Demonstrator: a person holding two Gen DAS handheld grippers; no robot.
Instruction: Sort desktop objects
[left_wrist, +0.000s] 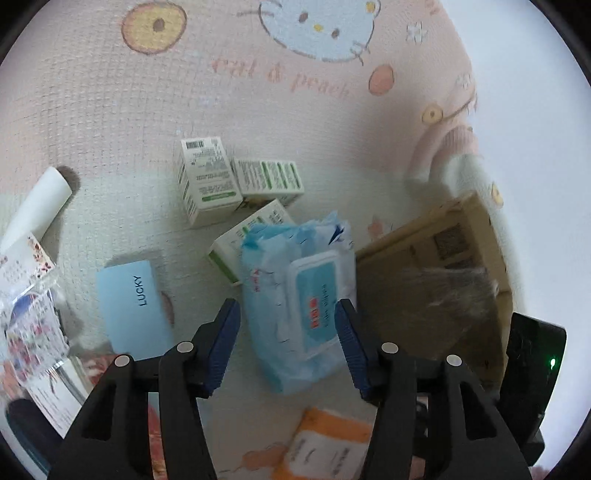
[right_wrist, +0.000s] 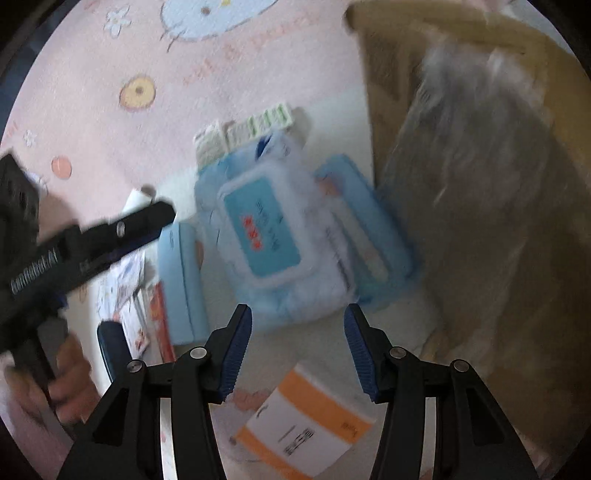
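A blue-and-white wet-wipes pack lies on the cartoon mat. My left gripper hovers above it, open, its blue pads clear of the pack. In the right wrist view the same pack lies just beyond my right gripper, which is open with nothing between its fingers. A flatter blue packet sits partly under the pack. The left gripper shows as a black bar at the left, held by a hand.
Three white-and-green cartons cluster behind the pack. A light blue "LUCKY" box, a white tube and patterned packets lie left. An orange-and-white box lies near. A cardboard box at right holds a greyish bag.
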